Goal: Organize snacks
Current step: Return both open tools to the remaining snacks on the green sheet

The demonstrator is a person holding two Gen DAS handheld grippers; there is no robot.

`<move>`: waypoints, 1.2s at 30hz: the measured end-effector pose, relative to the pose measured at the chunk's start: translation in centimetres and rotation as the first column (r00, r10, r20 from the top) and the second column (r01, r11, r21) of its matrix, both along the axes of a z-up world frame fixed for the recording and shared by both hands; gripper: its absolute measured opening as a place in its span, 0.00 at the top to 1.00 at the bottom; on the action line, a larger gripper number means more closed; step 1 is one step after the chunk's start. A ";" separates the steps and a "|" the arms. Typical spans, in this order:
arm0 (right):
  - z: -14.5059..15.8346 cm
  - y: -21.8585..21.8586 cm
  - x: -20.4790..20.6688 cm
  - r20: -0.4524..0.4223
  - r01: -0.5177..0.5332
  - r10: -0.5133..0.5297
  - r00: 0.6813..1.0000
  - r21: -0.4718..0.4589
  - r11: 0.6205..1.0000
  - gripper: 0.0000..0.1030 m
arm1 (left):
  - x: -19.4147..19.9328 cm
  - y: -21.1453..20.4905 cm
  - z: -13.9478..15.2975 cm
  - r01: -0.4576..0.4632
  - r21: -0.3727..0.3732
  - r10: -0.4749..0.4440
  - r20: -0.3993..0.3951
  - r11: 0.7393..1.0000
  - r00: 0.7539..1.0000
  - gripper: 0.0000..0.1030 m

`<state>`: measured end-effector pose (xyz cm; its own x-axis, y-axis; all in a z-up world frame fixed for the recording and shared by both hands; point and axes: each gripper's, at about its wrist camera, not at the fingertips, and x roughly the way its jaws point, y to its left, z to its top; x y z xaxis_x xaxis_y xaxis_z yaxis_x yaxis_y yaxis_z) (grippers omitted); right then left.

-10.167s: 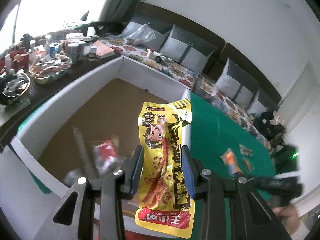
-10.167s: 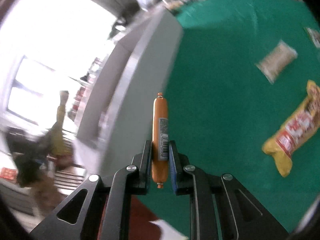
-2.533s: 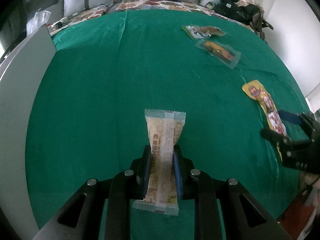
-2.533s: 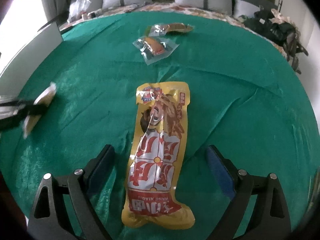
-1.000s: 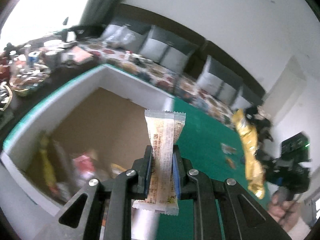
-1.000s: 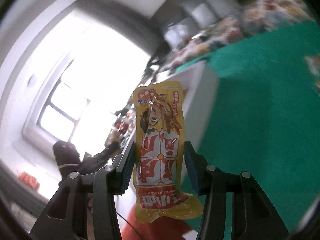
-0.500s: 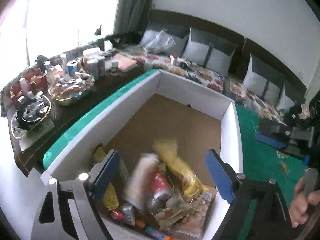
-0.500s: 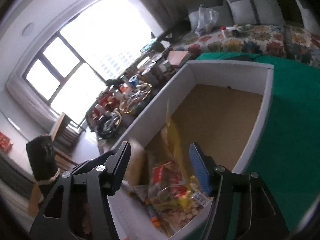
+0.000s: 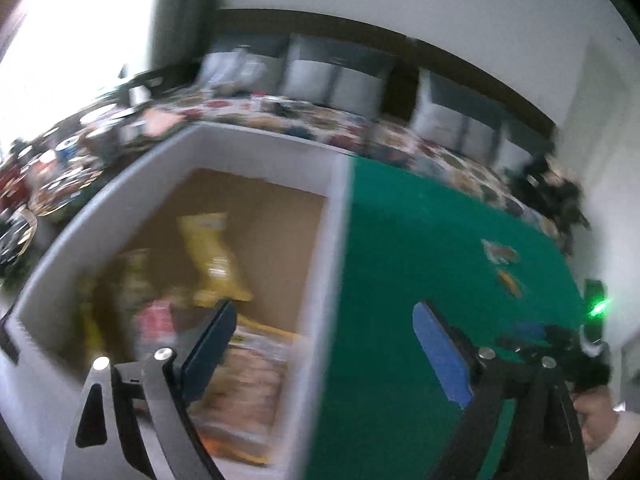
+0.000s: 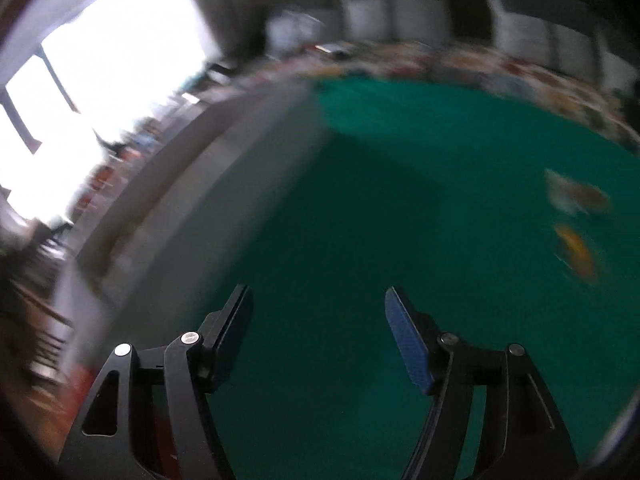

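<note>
Left wrist view: our left gripper (image 9: 324,332) empty, jaws opening above white cardboard box (image 9: 320,264) of snack packets; right gripper (image 10: 318,320) empty, opening over green tablecloth (image 10: 400,184).

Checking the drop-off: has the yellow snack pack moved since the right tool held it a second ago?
Yes. The yellow pack now lies inside the white box, no longer held beside it; the right tool is opening, empty.

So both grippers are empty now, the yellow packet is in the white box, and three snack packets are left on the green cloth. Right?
Not quite: two packets are left, not three. The right wrist view shows a pale packet and an orange packet on the green cloth. The rest holds: the left gripper and right gripper are empty, jaws opening, and the yellow packet lies in the white box.
</note>
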<state>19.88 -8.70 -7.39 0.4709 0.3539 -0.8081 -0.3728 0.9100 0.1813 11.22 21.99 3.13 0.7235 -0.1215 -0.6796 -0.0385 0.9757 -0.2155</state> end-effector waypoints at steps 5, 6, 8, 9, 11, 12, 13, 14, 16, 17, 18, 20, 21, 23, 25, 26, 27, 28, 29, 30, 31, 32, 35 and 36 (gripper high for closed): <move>-4.2 -10.9 -4.2 0.051 0.180 -0.175 0.983 -0.126 0.976 0.30 | 2.3 -9.8 -3.5 0.134 0.038 -0.130 -0.085 0.990 0.988 0.04; -4.7 -12.7 -5.2 0.074 0.215 -0.206 0.976 -0.143 0.966 0.30 | 2.8 -11.4 -4.3 0.155 0.040 -0.150 -0.107 0.987 0.983 0.04; -5.6 -15.8 -6.6 0.100 0.271 -0.258 0.961 -0.164 0.948 0.30 | 3.8 -15.0 -6.7 0.205 0.048 -0.196 -0.158 0.977 0.968 0.04; -6.0 -17.1 -6.5 0.067 0.299 -0.292 0.954 -0.154 0.942 0.30 | 4.2 -16.7 -7.8 0.226 0.055 -0.213 -0.177 0.973 0.961 0.04; -5.0 -18.6 -5.8 0.045 0.350 -0.347 0.937 -0.069 0.934 0.30 | 5.2 -19.6 -9.7 0.257 0.066 -0.240 -0.202 0.964 0.950 0.04; -4.3 -19.2 -5.3 0.066 0.366 -0.363 0.930 -0.047 0.929 0.30 | 5.7 -20.8 -10.5 0.264 0.070 -0.244 -0.211 0.962 0.946 0.04; -3.9 -19.5 -5.0 0.092 0.377 -0.372 0.924 -0.045 0.925 0.30 | 6.2 -21.9 -11.2 0.265 0.074 -0.244 -0.217 0.961 0.945 0.04; -3.7 -19.4 -4.6 0.103 0.379 -0.372 0.922 -0.052 0.924 0.30 | 6.8 -23.1 -12.1 0.264 0.075 -0.241 -0.223 0.962 0.944 0.04; -4.2 -19.3 -3.9 0.093 0.377 -0.370 0.924 -0.073 0.923 0.30 | 7.5 -24.5 -13.5 0.264 0.074 -0.240 -0.236 0.962 0.942 0.04; -4.6 -19.3 -3.6 0.076 0.376 -0.371 0.925 -0.076 0.923 0.30 | 7.9 -25.1 -14.1 0.265 0.076 -0.240 -0.244 0.961 0.940 0.04; -5.0 -19.5 -3.4 0.055 0.379 -0.375 0.925 -0.076 0.922 0.30 | 8.2 -25.2 -14.6 0.268 0.077 -0.241 -0.249 0.960 0.938 0.04; -5.3 -19.7 -3.5 0.043 0.391 -0.389 0.920 -0.067 0.918 0.30 | 9.1 -25.7 -15.4 0.276 0.093 -0.246 -0.255 0.957 0.935 0.04; -5.3 -19.8 -3.3 0.045 0.397 -0.395 0.918 -0.064 0.916 0.30 | 9.4 -25.5 -15.3 0.276 0.113 -0.243 -0.241 0.954 0.940 0.04; -5.4 -19.9 -3.8 0.041 0.403 -0.401 0.915 -0.055 0.914 0.30 | 10.0 -25.7 -15.7 0.282 0.152 -0.244 -0.227 0.947 0.943 0.04; -5.4 -19.8 -4.2 0.052 0.400 -0.397 0.916 -0.060 0.915 0.28 | 10.6 -25.8 -15.9 0.286 0.196 -0.243 -0.218 0.938 0.945 0.03; -5.5 -19.6 -4.1 0.057 0.395 -0.391 0.919 -0.069 0.916 0.26 | 10.7 -25.6 -15.9 0.296 0.194 -0.256 -0.208 0.935 0.944 0.02; -5.7 -19.4 -4.0 0.064 0.390 -0.385 0.921 -0.084 0.917 0.24 | 11.0 -25.5 -16.0 0.300 0.194 -0.261 -0.202 0.934 0.944 0.01; -5.8 -19.0 -4.0 0.074 0.382 -0.376 0.924 -0.103 0.918 0.24 | 11.2 -25.4 -16.0 0.301 0.193 -0.261 -0.206 0.934 0.943 0.00; -6.0 -18.7 -4.0 0.084 0.374 -0.366 0.927 -0.125 0.919 0.22 | 11.3 -25.4 -16.1 0.299 0.193 -0.260 -0.205 0.934 0.944 0.00; -6.1 -18.3 -3.9 0.095 0.368 -0.357 0.929 -0.150 0.918 0.22 | 11.3 -25.4 -16.1 0.298 0.194 -0.259 -0.201 0.935 0.945 0.00; -6.2 -18.2 -3.9 0.099 0.366 -0.355 0.930 -0.148 0.919 0.20 | 11.3 -25.4 -16.1 0.297 0.195 -0.258 -0.198 0.935 0.945 0.00; -6.2 -18.3 -4.0 0.100 0.372 -0.360 0.927 -0.138 0.918 0.18 | 11.2 -25.4 -16.1 0.295 0.195 -0.257 -0.195 0.935 0.946 0.00; -6.3 -18.3 -3.9 0.105 0.371 -0.359 0.927 -0.142 0.918 0.17 | 11.1 -25.4 -16.2 0.290 0.197 -0.253 -0.189 0.937 0.949 0.00; -6.2 -18.3 -3.9 0.105 0.371 -0.359 0.928 -0.144 0.917 0.17 | 11.1 -25.3 -16.2 0.289 0.198 -0.253 -0.189 0.937 0.949 0.00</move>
<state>15.94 -26.96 -13.62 0.6039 0.0160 -0.7969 -0.0162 0.9998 0.0078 22.33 -3.35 -13.02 0.5651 -0.1322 -0.8143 0.2179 0.9759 -0.0072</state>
